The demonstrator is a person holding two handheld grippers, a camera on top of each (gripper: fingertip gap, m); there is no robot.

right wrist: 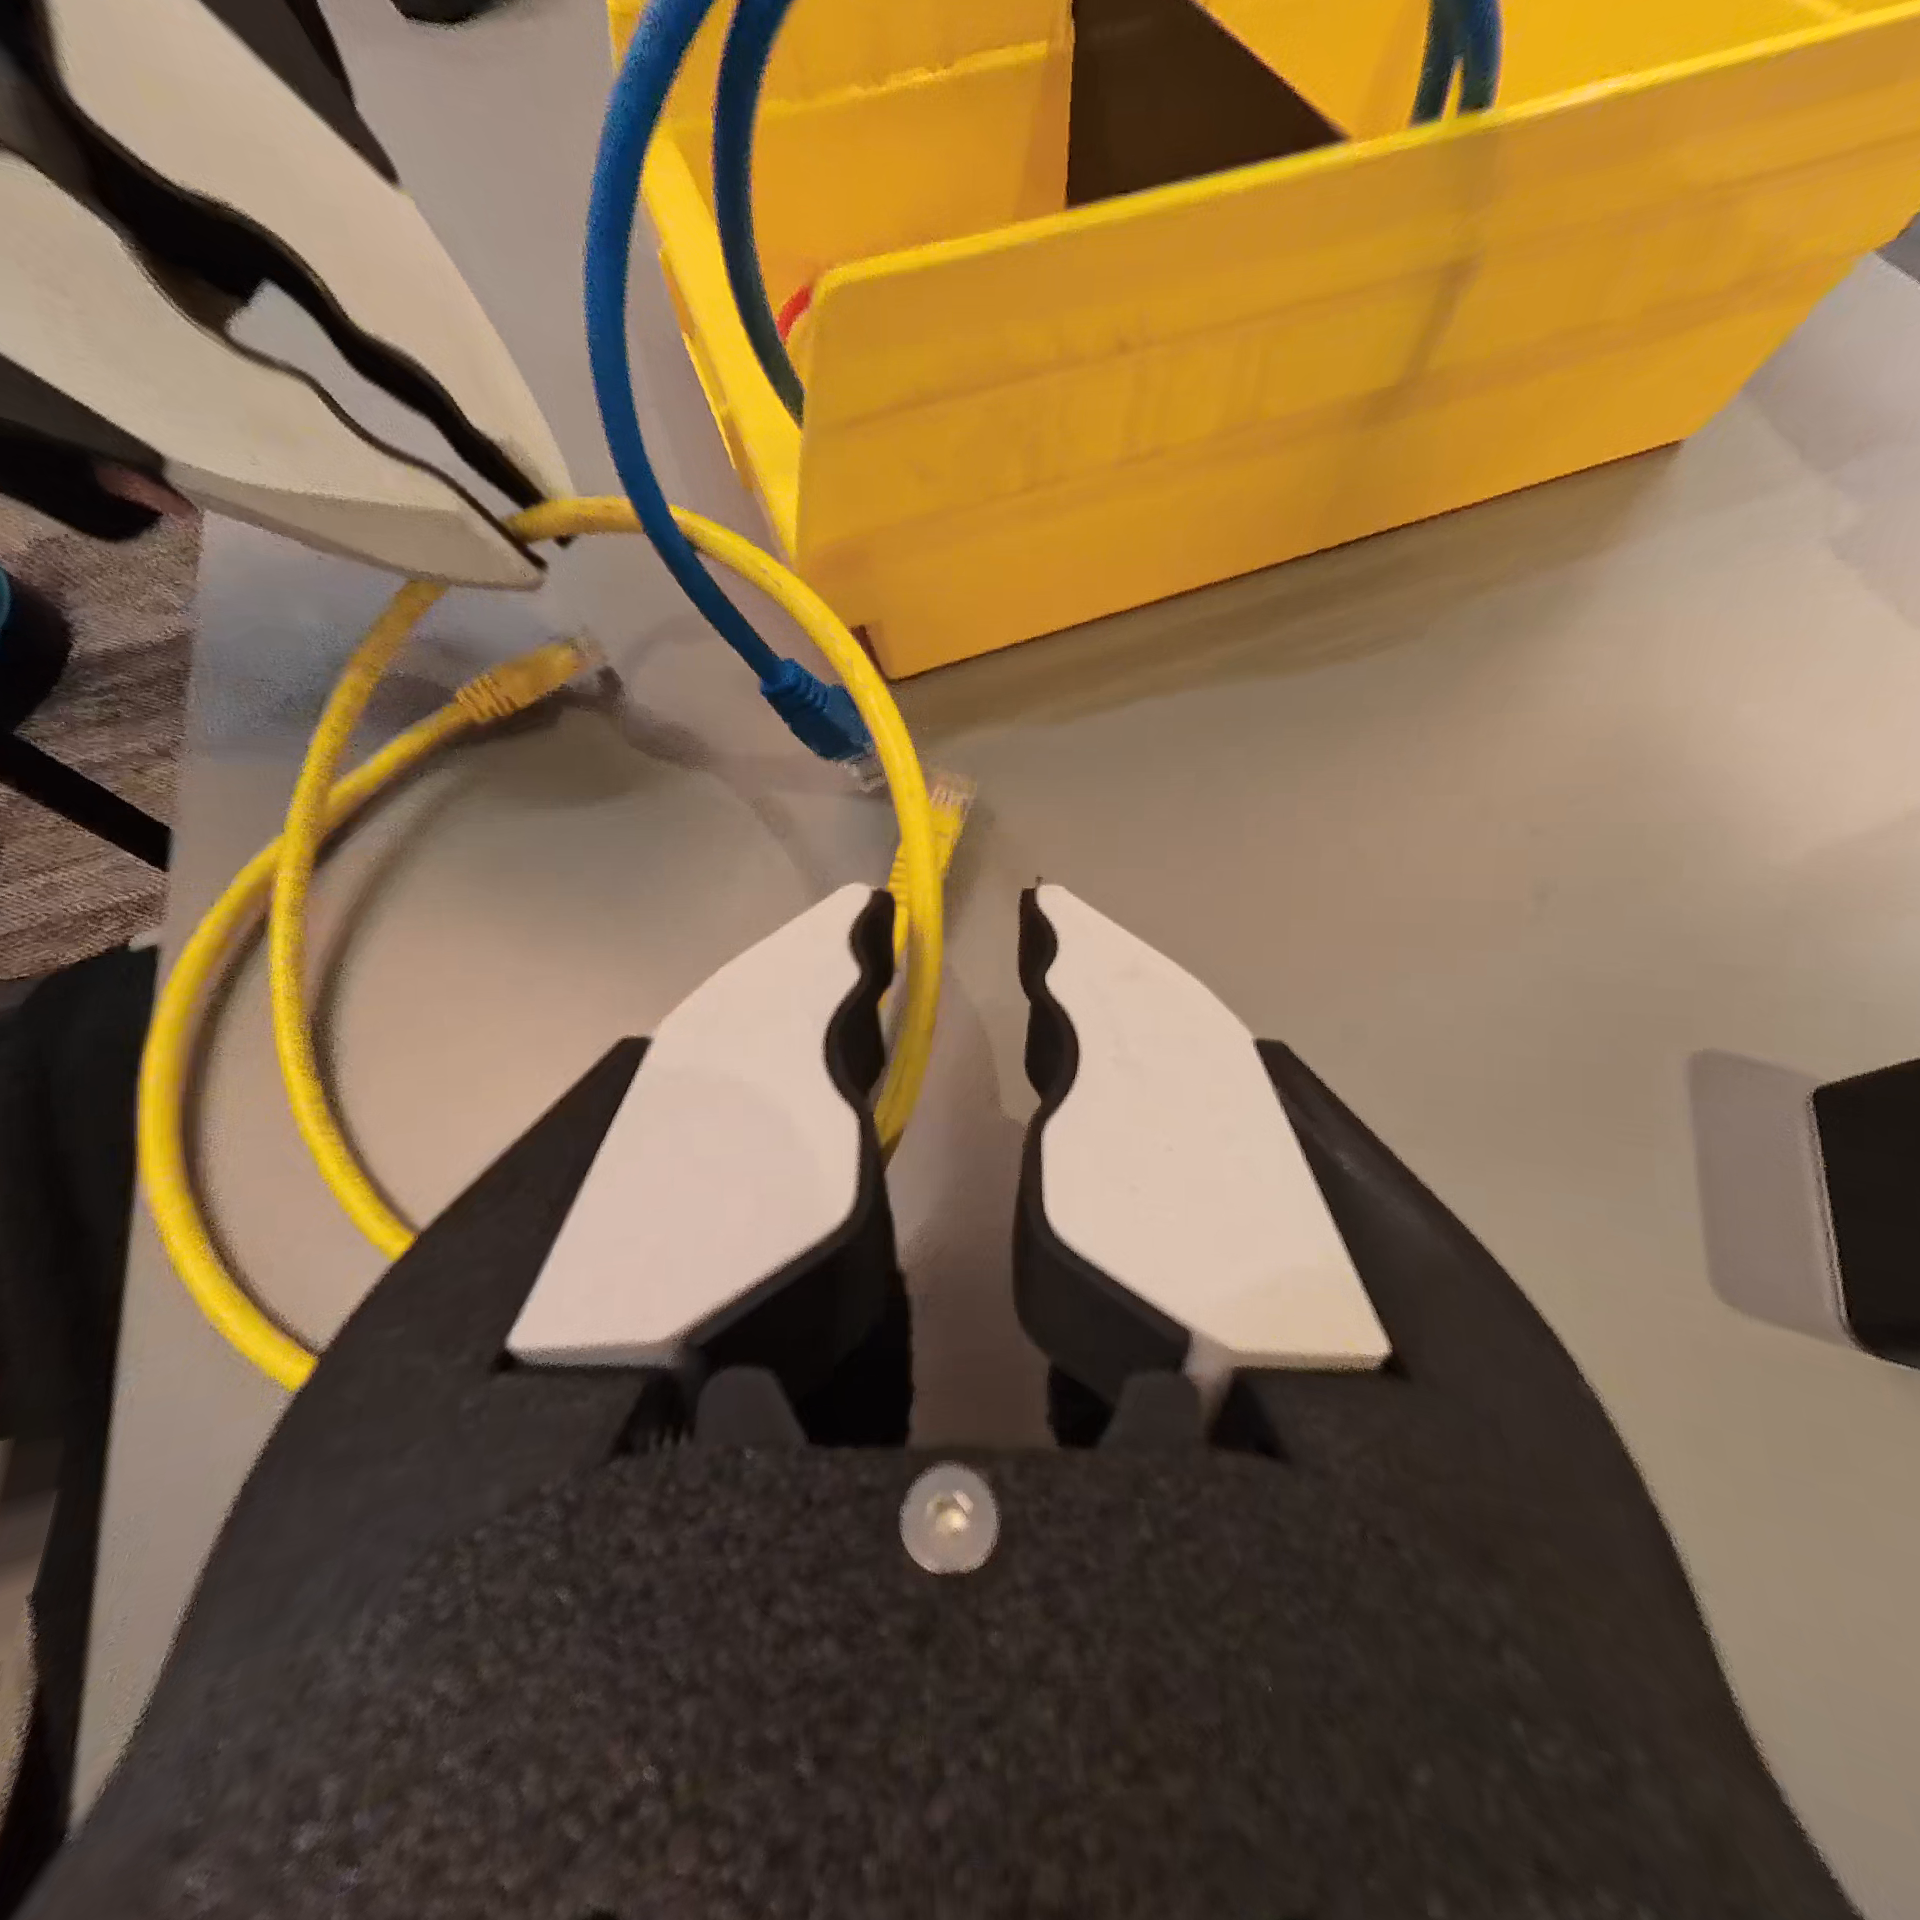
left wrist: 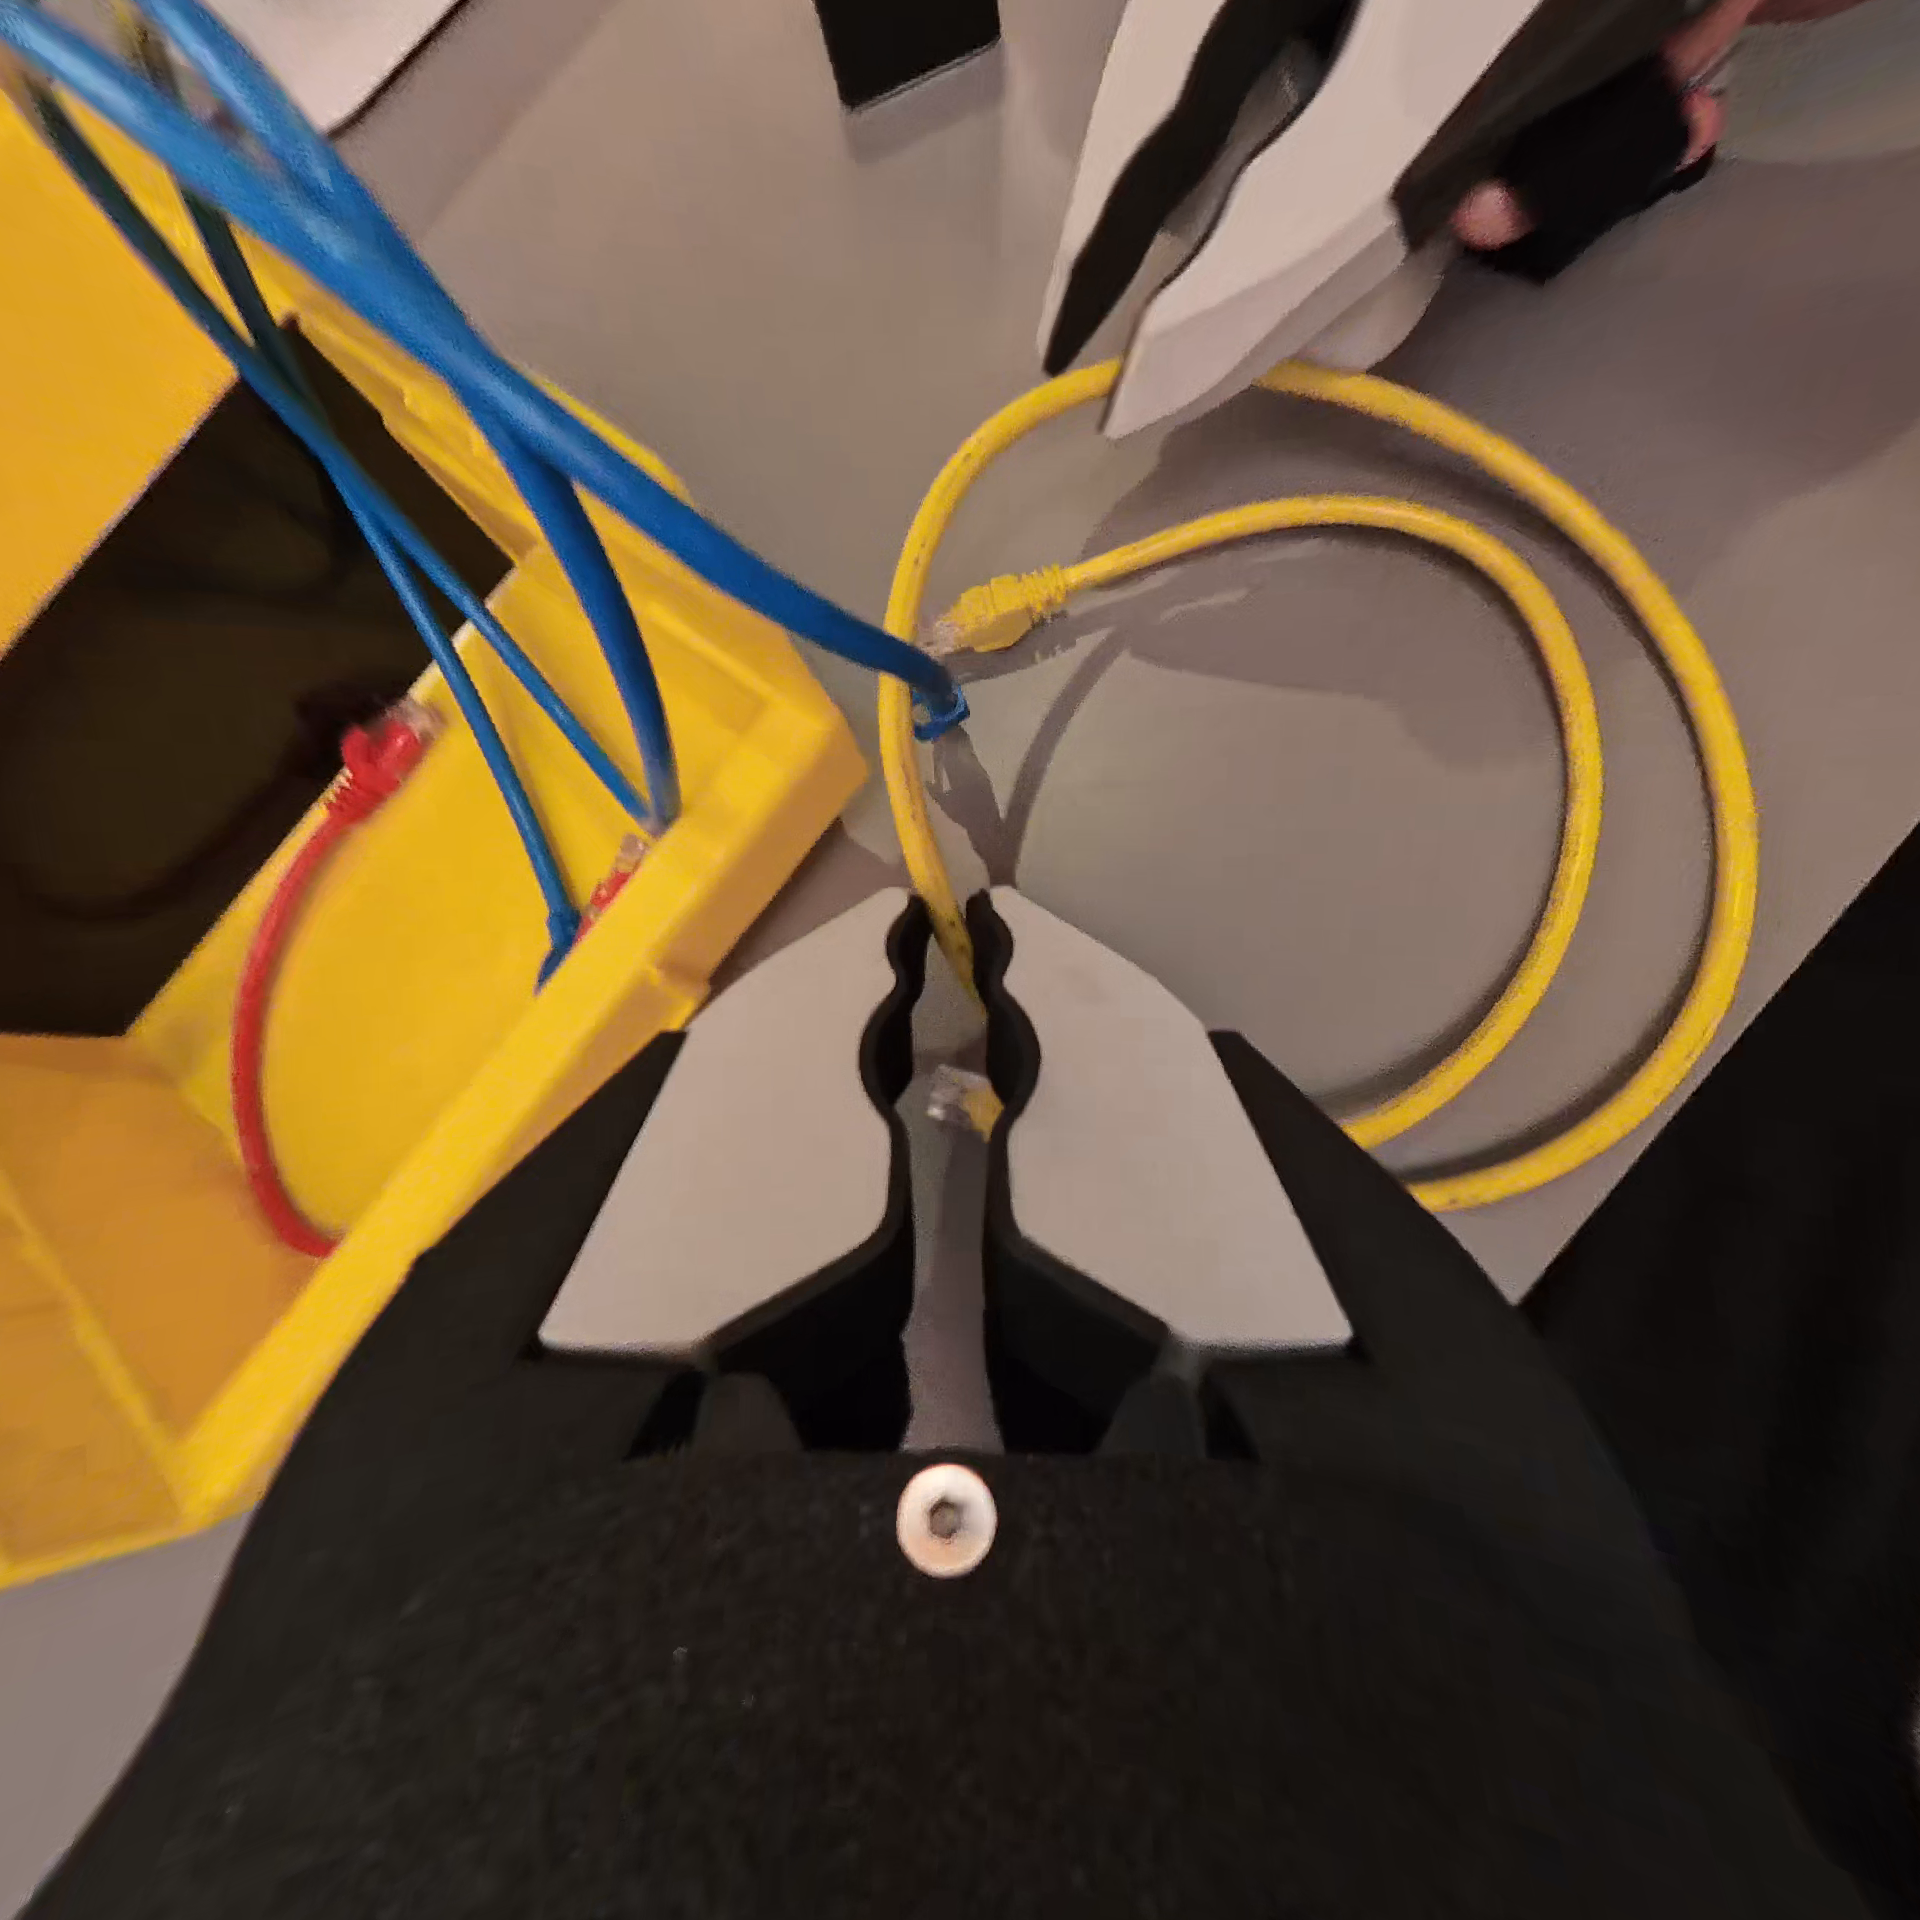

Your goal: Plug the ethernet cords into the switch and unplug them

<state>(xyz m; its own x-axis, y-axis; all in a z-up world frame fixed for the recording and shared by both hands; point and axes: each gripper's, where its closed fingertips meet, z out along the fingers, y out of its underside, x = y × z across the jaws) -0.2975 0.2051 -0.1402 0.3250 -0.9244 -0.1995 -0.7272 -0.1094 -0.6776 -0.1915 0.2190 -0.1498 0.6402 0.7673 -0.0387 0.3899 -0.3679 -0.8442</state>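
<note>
Pinching the yellow ethernet cord just behind its plug, your left hand-held gripper steadies the coil on the table; your right hand-held gripper, jaws parted, straddles the cord ahead, apparently ready to take it.

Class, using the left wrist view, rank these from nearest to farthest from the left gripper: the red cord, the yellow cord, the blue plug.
1. yellow cord, pinched in the left gripper
2. blue plug, just ahead
3. red cord, leftward, inside the yellow bin
</note>
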